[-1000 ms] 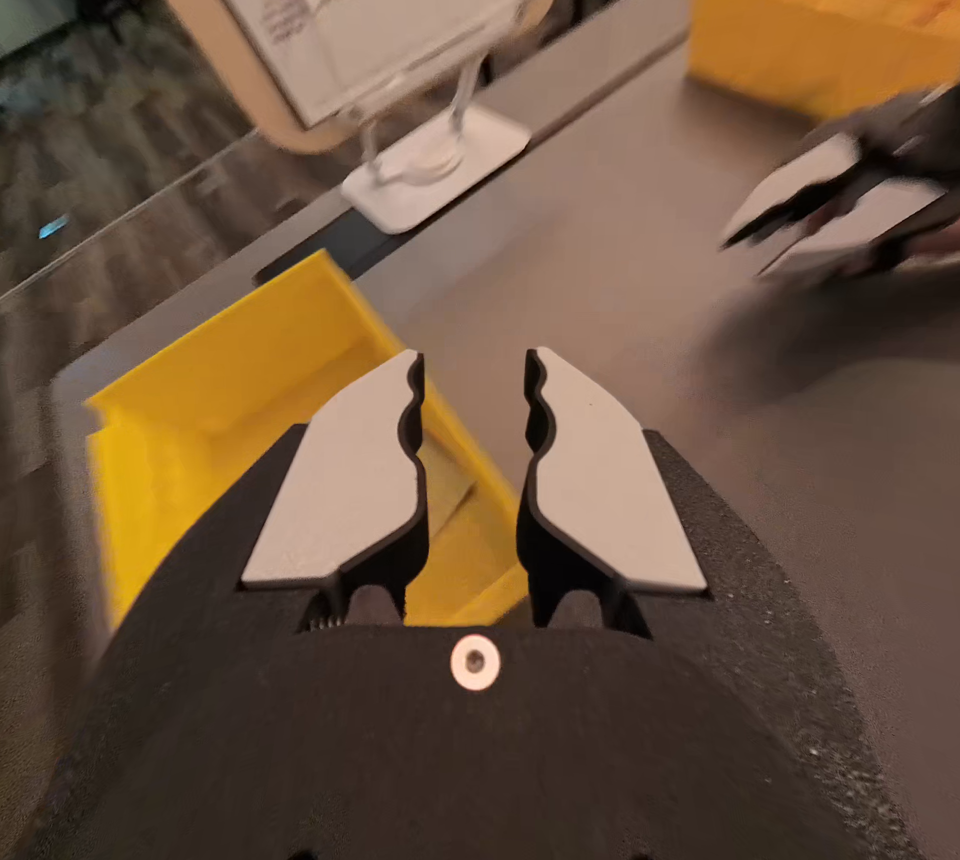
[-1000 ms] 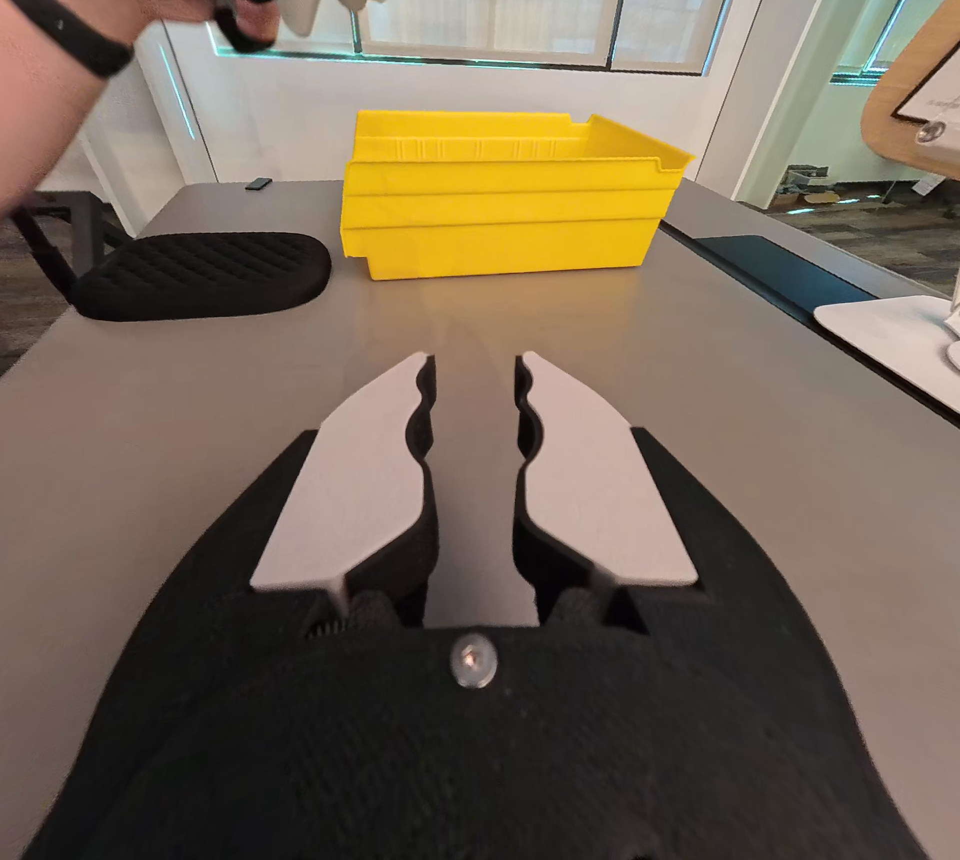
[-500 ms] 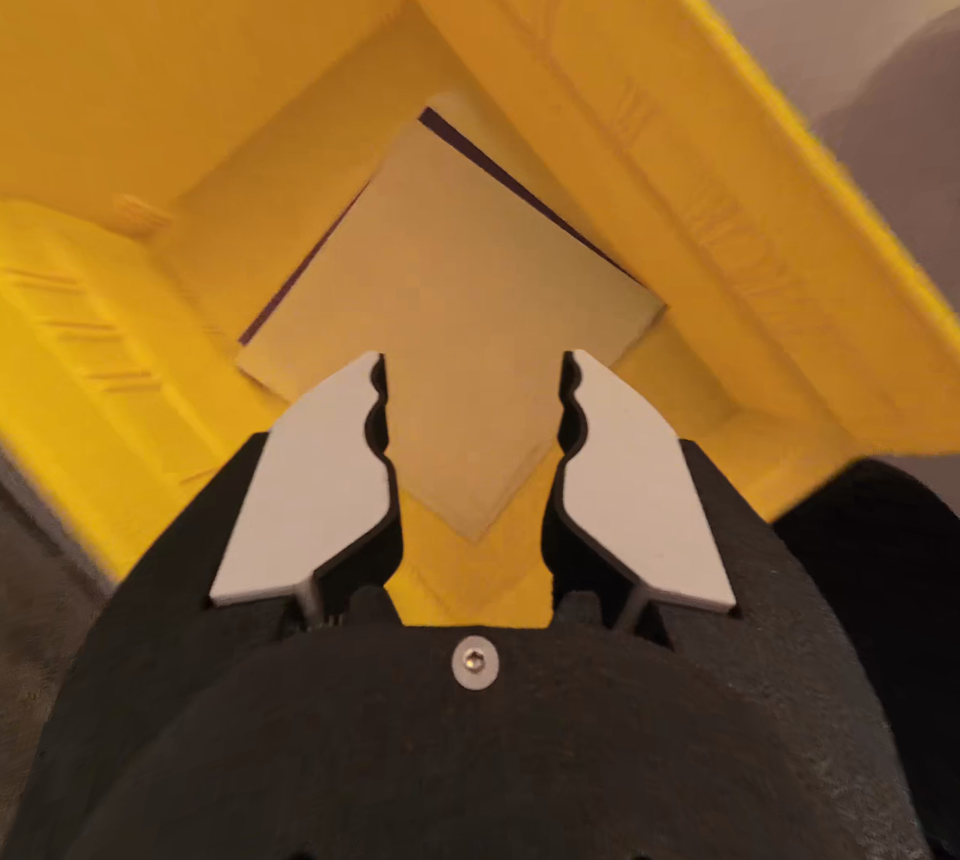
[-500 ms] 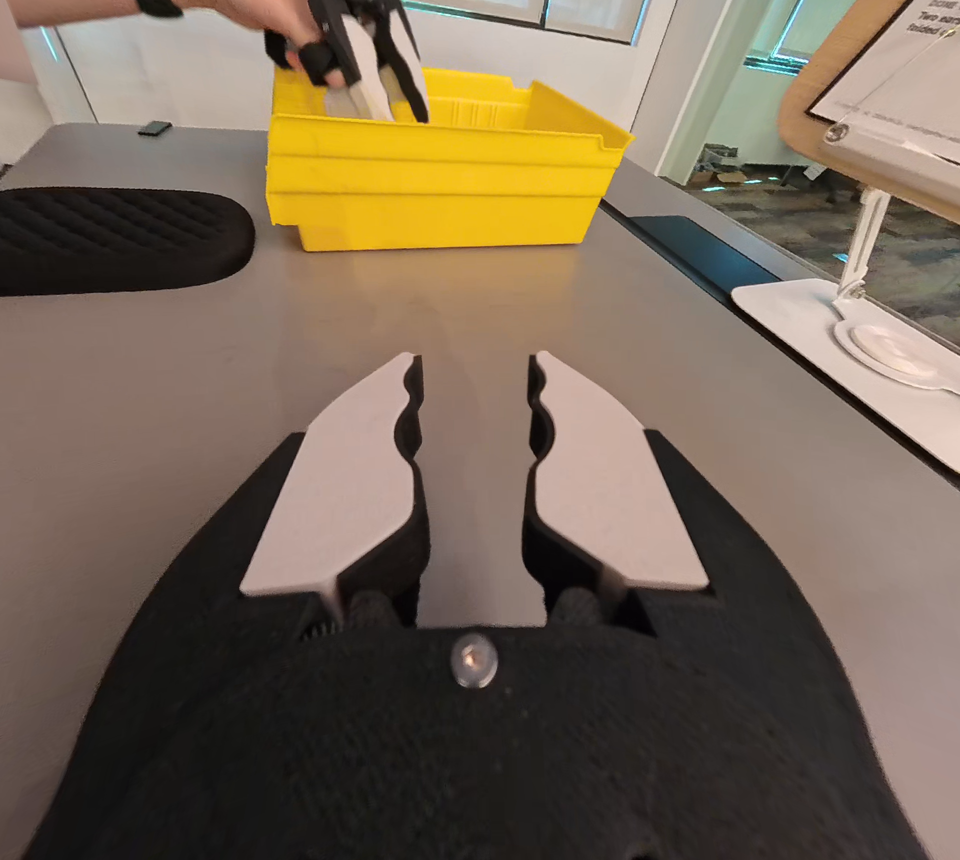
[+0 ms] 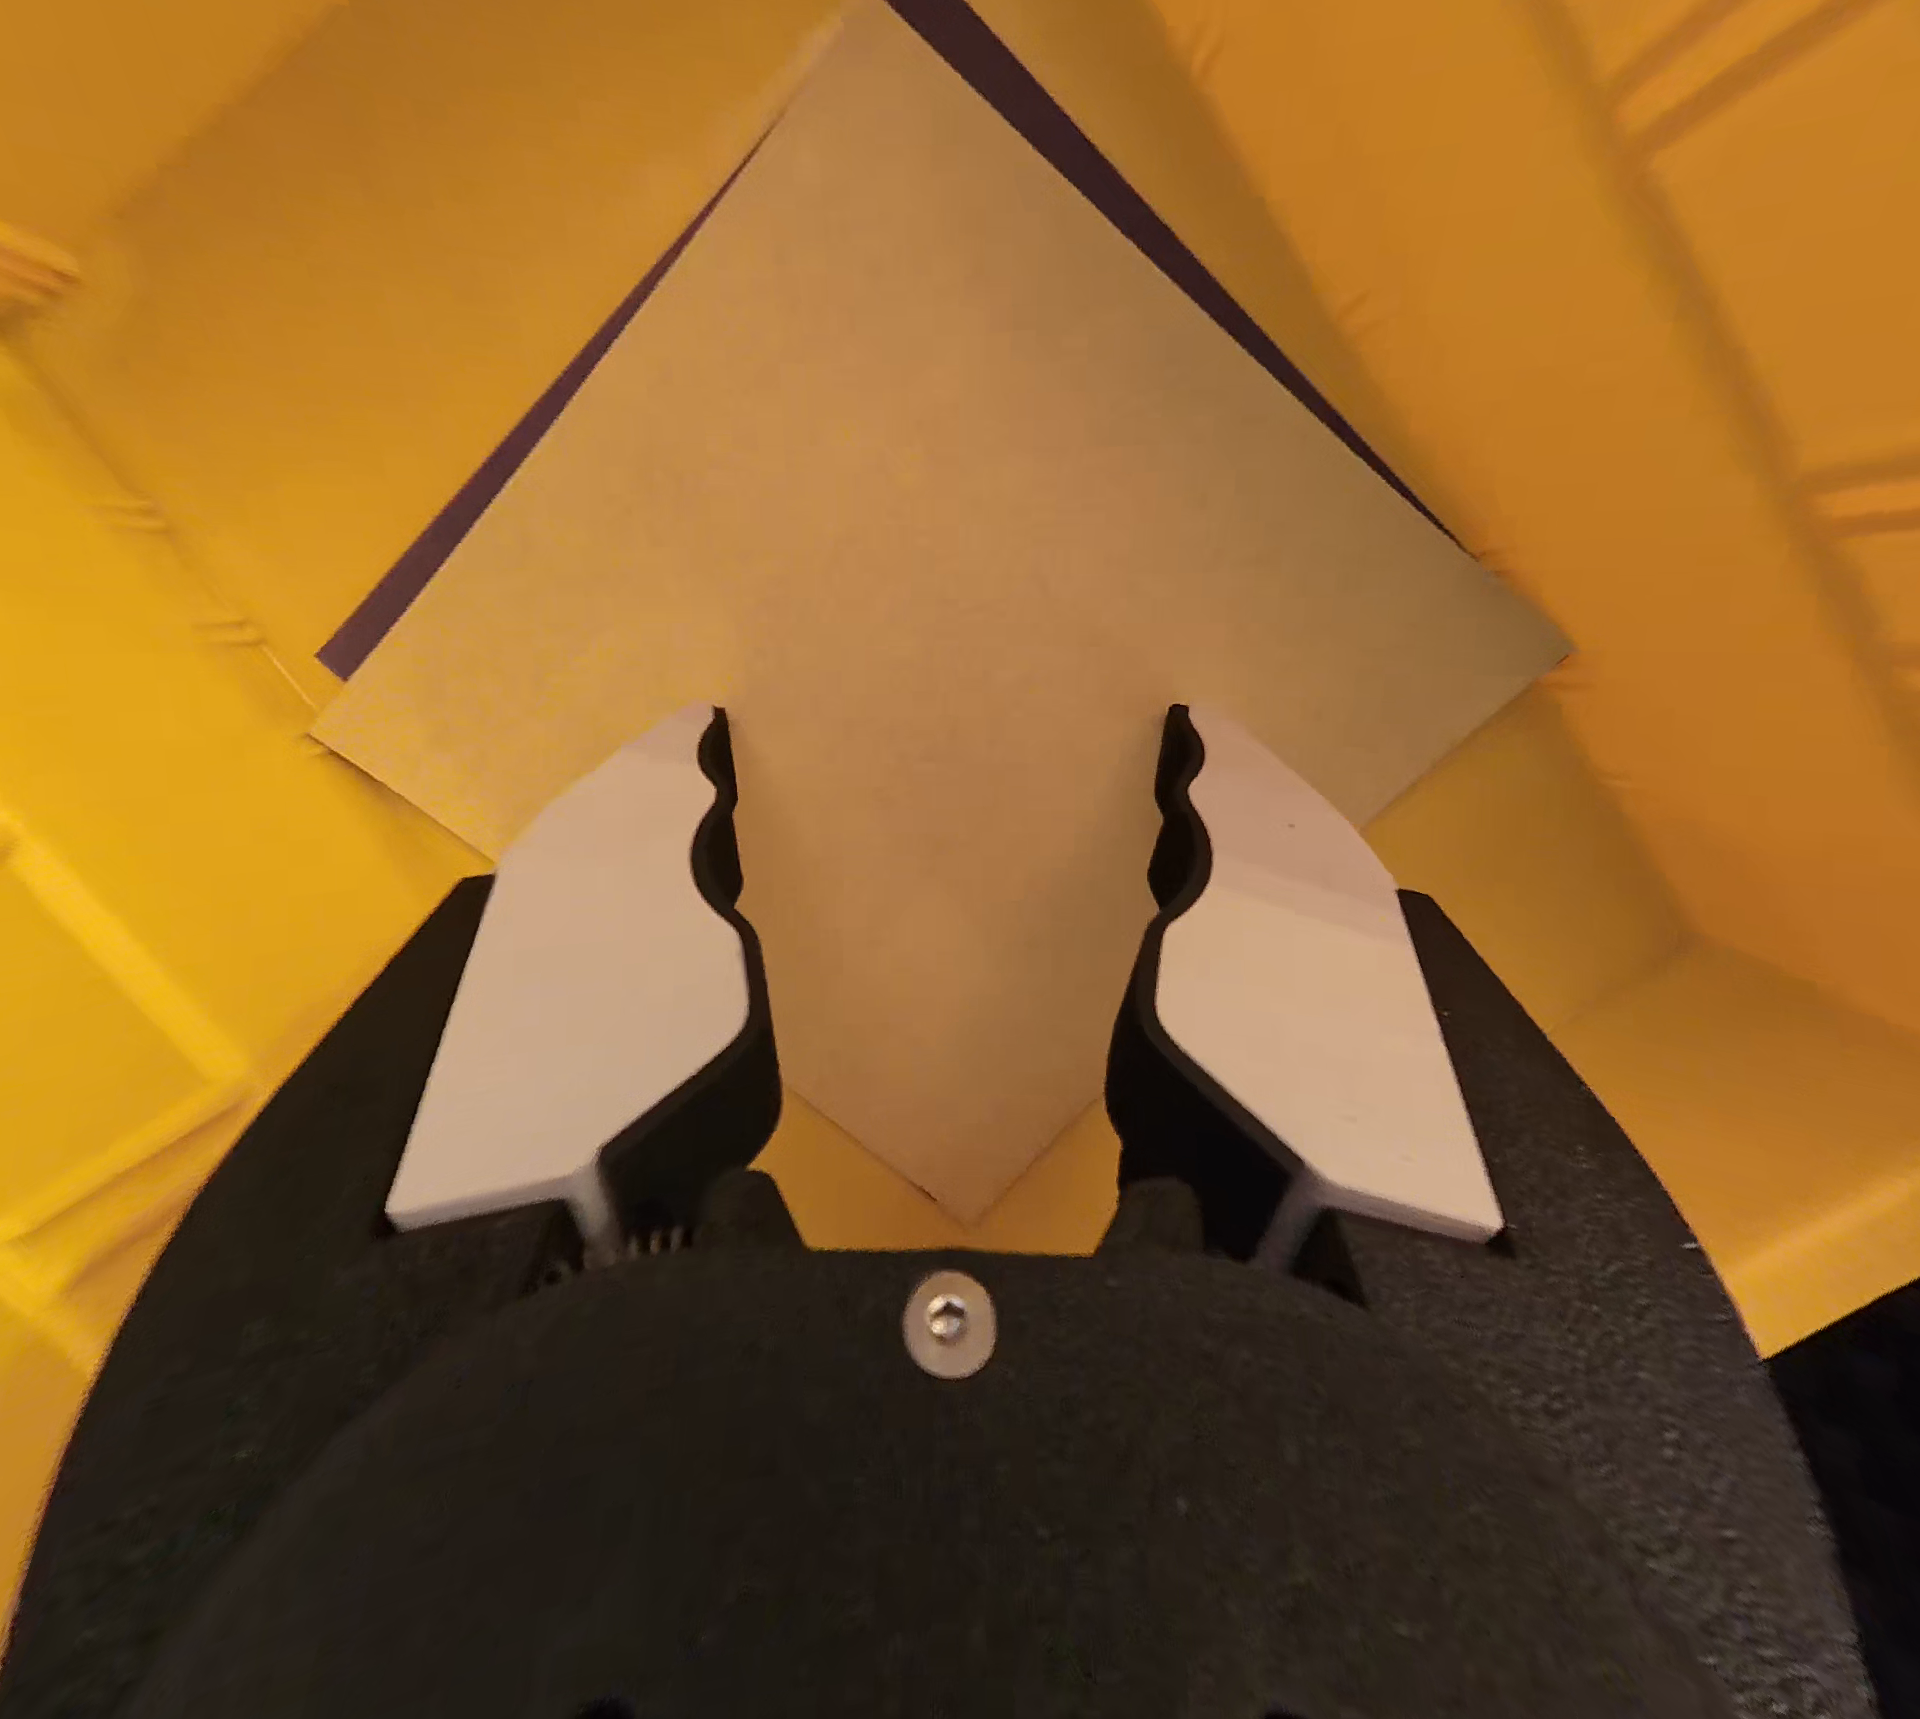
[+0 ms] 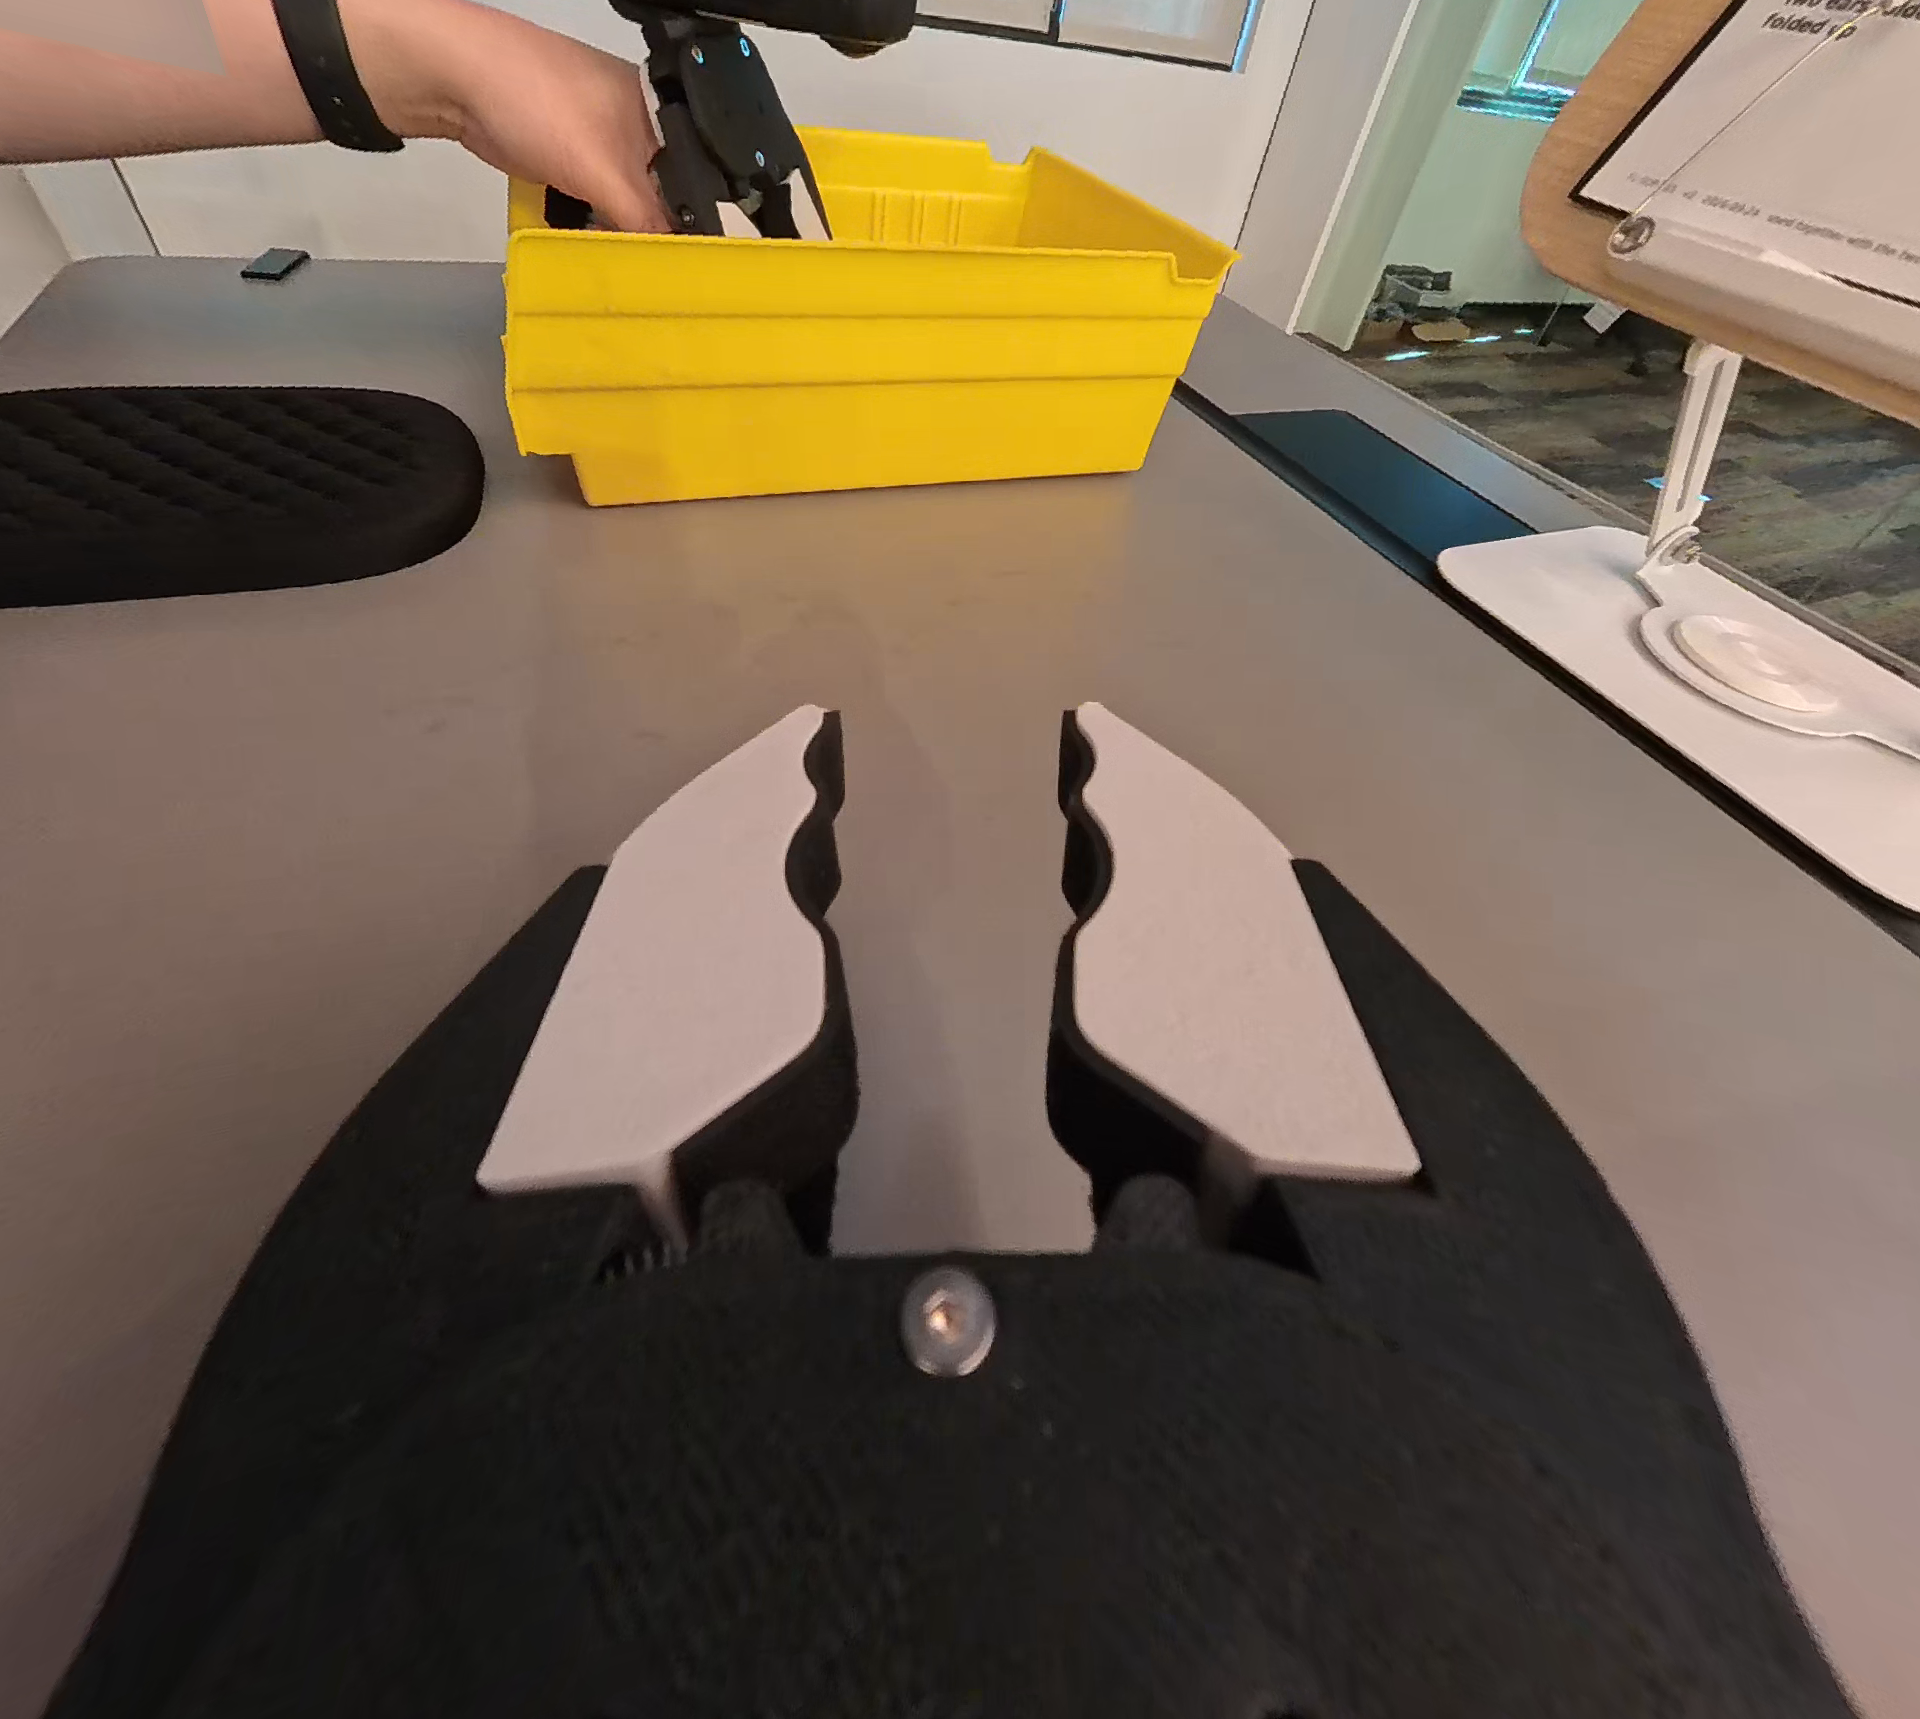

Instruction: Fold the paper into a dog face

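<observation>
A square sheet of tan paper (image 5: 935,474) lies corner-on in the yellow bin (image 5: 260,163), on top of a dark purple sheet (image 5: 1122,194) whose edges show behind it. My left gripper (image 5: 945,713) is open wide just above the tan paper, its fingers either side of the near corner. In the right wrist view the left gripper (image 6: 774,209) reaches down into the yellow bin (image 6: 831,381), held by a hand. My right gripper (image 6: 951,719) is open and empty, low over the grey table (image 6: 312,786).
A black padded mat (image 6: 208,485) lies left of the bin. A white stand (image 6: 1714,661) bearing a wood-framed instruction board (image 6: 1766,111) sits at the table's right edge. A small dark object (image 6: 275,263) lies at the far left of the table. Left tips to right tips: about 35 cm.
My left gripper has swung from over the table down into the yellow bin, opened wider and closed in on the tan paper. My right gripper has stayed open over the table.
</observation>
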`<control>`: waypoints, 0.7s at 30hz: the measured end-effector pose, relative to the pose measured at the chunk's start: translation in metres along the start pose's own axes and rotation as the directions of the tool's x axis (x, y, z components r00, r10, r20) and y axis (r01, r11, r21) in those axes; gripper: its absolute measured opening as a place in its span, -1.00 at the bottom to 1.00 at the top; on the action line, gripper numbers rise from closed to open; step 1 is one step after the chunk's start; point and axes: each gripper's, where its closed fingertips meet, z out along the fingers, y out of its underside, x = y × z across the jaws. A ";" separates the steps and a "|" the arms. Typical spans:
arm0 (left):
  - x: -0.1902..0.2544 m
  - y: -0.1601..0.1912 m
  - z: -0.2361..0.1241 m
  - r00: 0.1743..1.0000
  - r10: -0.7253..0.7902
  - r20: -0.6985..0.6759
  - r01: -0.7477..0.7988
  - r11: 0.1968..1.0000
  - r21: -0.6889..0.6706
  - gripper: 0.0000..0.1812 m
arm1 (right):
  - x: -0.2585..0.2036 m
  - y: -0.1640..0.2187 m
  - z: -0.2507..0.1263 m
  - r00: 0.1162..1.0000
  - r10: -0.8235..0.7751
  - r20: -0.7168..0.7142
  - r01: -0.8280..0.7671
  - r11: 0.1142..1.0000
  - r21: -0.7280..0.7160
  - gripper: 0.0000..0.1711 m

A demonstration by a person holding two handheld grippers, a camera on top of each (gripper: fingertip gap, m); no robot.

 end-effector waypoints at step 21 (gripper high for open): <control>0.004 -0.012 -0.033 0.996 -0.005 0.085 -0.003 0.996 0.090 -0.50 | -0.011 -0.001 -0.001 0.999 0.007 0.038 -0.007 1.000 0.007 -0.52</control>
